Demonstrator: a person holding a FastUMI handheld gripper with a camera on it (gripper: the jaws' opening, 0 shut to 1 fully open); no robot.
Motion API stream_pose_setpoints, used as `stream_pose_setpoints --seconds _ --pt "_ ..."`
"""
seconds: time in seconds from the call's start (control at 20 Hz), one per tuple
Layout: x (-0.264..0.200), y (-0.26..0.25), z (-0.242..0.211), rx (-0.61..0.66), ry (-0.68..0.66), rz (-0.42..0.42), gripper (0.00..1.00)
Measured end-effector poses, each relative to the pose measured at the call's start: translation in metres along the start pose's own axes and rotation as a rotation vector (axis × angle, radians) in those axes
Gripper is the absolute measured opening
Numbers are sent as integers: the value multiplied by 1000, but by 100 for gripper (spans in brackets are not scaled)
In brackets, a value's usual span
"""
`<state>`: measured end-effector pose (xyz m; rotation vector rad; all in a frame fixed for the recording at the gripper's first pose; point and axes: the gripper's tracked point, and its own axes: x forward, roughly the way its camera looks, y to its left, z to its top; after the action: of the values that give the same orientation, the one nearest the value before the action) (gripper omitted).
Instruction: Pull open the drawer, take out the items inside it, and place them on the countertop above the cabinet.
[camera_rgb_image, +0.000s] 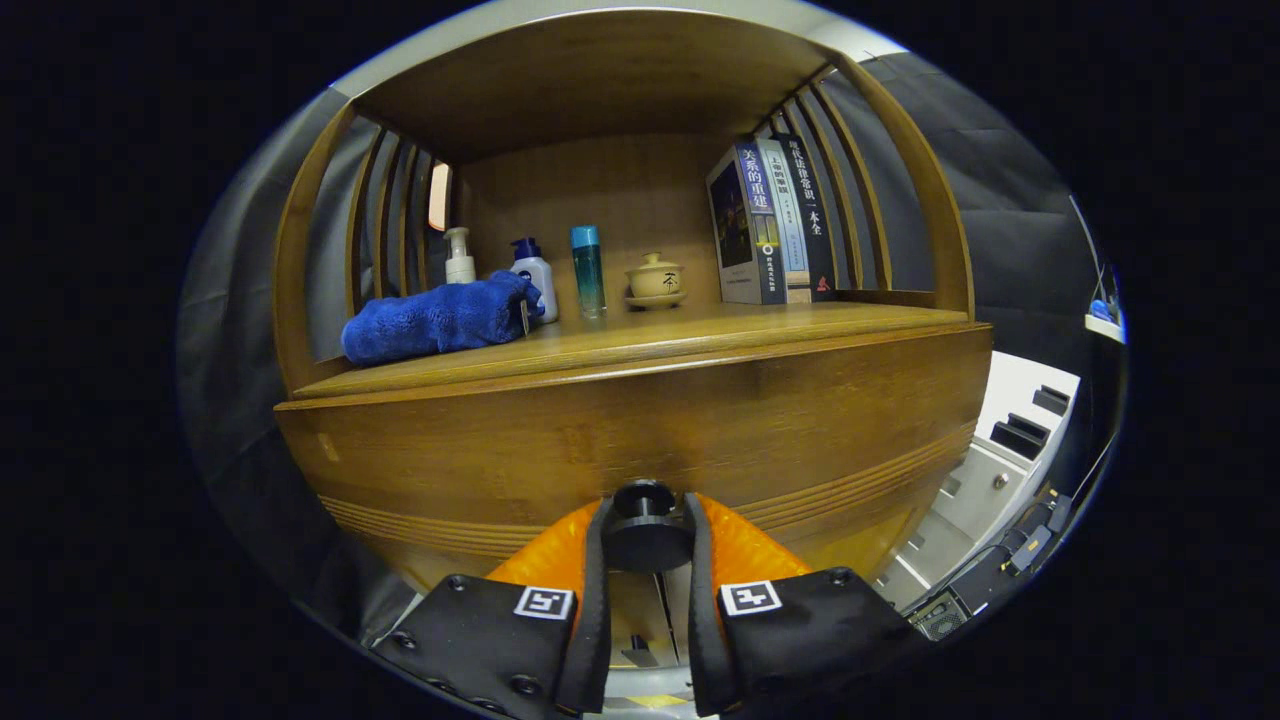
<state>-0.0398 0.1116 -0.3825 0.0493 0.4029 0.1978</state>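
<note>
A wooden cabinet fills the view, its drawer front (640, 420) right ahead of me. A round dark drawer knob (645, 525) sits between my two fingers, and my gripper (646, 535) is shut on it, both fingers pressing its sides. The drawer front stands flush with the cabinet, so nothing inside shows. Above it runs the wooden countertop (800, 325), under an upper shelf.
On the countertop lie a folded blue towel (440, 318), a white pump bottle (459, 258), a white bottle with a blue cap (535, 275), a teal bottle (588, 270), a lidded tea cup (655, 280) and several upright books (770, 225). A white unit (1010, 450) stands lower right.
</note>
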Motion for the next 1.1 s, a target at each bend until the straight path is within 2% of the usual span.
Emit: stream_pose_setpoints --seconds 1.1 --pt "-79 -7 -16 -20 -10 -7 40"
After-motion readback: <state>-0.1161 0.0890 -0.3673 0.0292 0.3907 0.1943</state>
